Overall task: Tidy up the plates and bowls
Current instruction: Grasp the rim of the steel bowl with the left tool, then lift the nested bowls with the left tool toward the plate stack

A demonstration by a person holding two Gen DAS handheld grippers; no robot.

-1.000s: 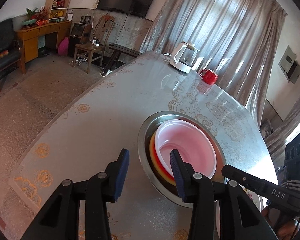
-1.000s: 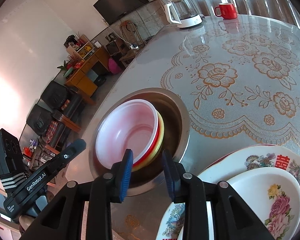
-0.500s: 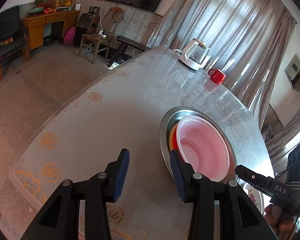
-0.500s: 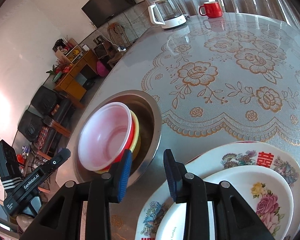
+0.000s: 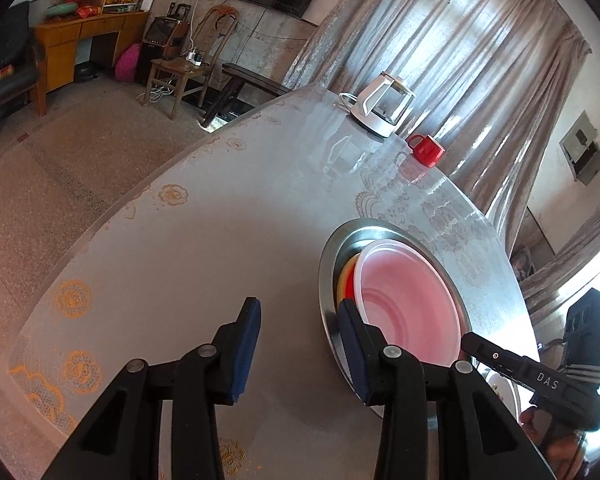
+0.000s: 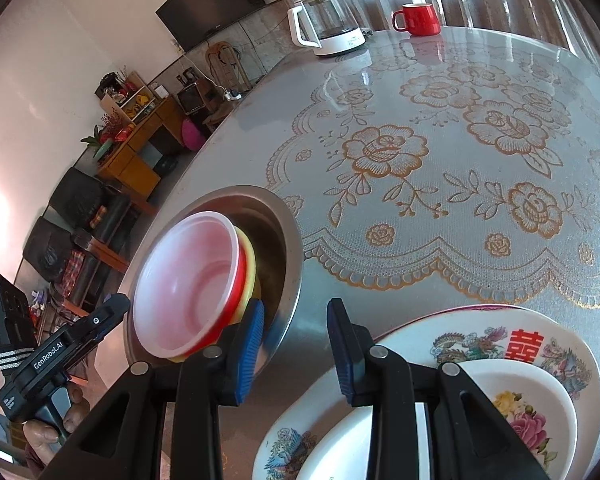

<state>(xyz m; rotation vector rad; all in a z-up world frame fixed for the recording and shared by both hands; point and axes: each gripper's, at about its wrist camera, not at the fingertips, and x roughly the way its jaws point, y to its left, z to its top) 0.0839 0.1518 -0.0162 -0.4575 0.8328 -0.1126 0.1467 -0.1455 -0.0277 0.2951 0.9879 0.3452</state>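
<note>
A steel basin (image 5: 327,280) (image 6: 290,280) sits on the table and holds nested plastic bowls: a pink one (image 5: 408,300) (image 6: 184,280) on top, red and yellow ones under it. My left gripper (image 5: 296,344) is open and empty, just left of the basin's near rim. My right gripper (image 6: 296,344) is open and empty, over the table between the basin and a stack of plates. The large patterned plate (image 6: 540,340) carries a smaller flowered plate (image 6: 520,400); they lie at the lower right of the right wrist view.
A glass kettle (image 5: 380,108) (image 6: 328,20) and a red mug (image 5: 428,150) (image 6: 418,18) stand at the table's far end. The table edge (image 5: 112,216) curves along the left. Each gripper shows in the other's view.
Both grippers have pulled back from the basin. The left one shifted left, so the basin now lies further right in its view. The right one moved right, toward the plates. Both stayed open.
</note>
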